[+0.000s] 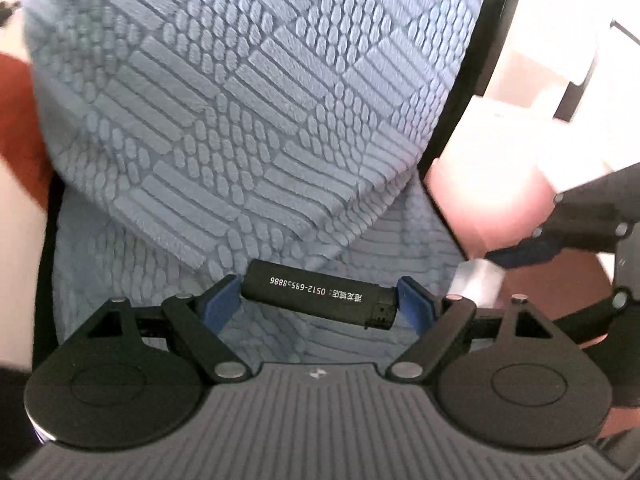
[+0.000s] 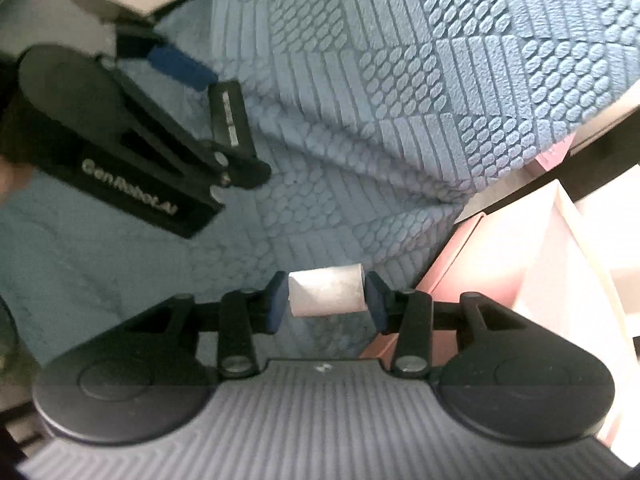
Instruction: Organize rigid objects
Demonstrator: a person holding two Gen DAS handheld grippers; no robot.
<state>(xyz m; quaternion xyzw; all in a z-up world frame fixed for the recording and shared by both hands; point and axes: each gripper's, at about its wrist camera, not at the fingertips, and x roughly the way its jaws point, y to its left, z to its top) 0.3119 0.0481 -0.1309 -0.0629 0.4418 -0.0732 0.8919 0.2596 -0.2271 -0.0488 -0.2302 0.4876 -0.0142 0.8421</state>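
Black lighter (image 1: 318,294) clamped lengthwise between blue pads of left gripper (image 1: 318,300), held over blue textured cloth (image 1: 224,120) — white printed digits on its side, metal head toward right pad. Right gripper (image 2: 326,296) closed on small white cylinder (image 2: 326,291), gripped end to end, also over cloth. Pink-and-white boxes (image 2: 540,248) just beside cloth edge, at right in right wrist view.
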